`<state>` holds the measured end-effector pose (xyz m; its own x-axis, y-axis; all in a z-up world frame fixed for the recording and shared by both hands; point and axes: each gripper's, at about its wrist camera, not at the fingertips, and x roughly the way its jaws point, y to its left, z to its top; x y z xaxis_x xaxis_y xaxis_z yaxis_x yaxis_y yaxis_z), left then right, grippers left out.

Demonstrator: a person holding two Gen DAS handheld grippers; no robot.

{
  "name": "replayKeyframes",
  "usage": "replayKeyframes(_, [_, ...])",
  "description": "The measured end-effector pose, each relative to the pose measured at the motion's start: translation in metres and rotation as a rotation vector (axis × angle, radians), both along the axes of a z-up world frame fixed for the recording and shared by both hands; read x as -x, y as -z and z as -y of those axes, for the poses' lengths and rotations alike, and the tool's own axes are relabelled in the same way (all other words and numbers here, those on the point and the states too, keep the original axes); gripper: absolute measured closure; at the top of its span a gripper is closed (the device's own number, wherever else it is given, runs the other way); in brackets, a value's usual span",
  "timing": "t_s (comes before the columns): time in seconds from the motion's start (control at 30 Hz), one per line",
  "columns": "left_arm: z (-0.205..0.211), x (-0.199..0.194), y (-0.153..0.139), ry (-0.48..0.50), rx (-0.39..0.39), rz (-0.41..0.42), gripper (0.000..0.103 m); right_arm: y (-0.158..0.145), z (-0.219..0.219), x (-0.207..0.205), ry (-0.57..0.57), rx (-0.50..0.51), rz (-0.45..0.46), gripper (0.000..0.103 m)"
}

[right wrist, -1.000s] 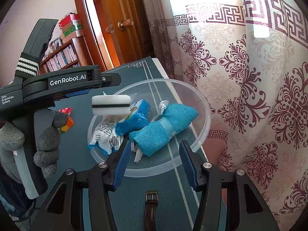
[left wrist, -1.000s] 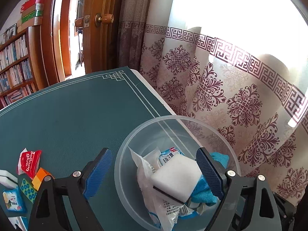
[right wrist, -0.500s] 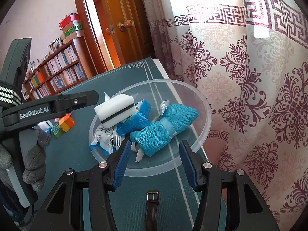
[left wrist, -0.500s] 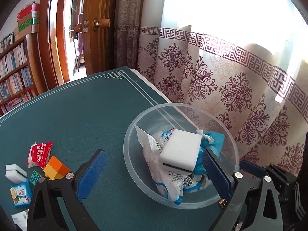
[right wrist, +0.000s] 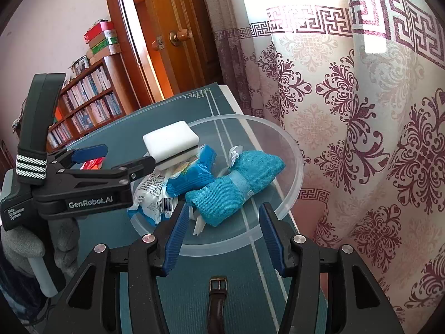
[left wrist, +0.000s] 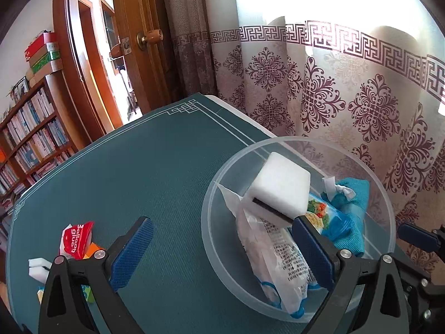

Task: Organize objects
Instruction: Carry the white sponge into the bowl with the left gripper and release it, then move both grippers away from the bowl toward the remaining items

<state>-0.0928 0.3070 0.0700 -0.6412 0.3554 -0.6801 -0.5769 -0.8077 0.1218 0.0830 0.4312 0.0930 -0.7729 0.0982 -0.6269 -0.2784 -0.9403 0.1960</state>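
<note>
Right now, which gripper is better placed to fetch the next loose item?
Left. The left gripper is open and empty, with the red packet beside its finger. The right gripper sits by the bowl.

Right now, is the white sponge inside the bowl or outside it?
Inside: the white sponge rests tilted atop the packets in the clear bowl, and the open left claw is not gripping it.

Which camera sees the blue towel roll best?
The right wrist view: the blue towel roll lies whole in the clear bowl. In the left wrist view only its end shows, behind the white sponge.
</note>
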Motion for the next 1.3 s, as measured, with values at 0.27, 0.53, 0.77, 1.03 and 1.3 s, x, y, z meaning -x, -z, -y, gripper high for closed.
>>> replayKeyframes(0.27, [-0.001,0.011,0.008,-0.044,0.010,0.027,0.001,0.000,0.001,0.000,0.000,-0.003,-0.003,0.049])
replayKeyframes(0.53, [0.011,0.009,0.005,-0.081,-0.013,0.044,0.001,-0.002,0.005,-0.001,-0.006,-0.007,-0.010,0.049])
replayKeyframes(0.77, [0.026,-0.002,0.002,-0.098,-0.036,0.081,0.001,-0.004,0.007,-0.002,-0.014,0.000,-0.009,0.049])
replayKeyframes(1.03, [0.047,-0.018,-0.001,-0.129,-0.057,0.100,0.001,-0.007,0.017,-0.004,-0.036,0.012,-0.013,0.049])
replayKeyframes(1.3, [0.073,-0.035,-0.008,-0.156,-0.076,0.080,0.001,-0.010,0.035,-0.007,-0.079,0.005,-0.020,0.048])
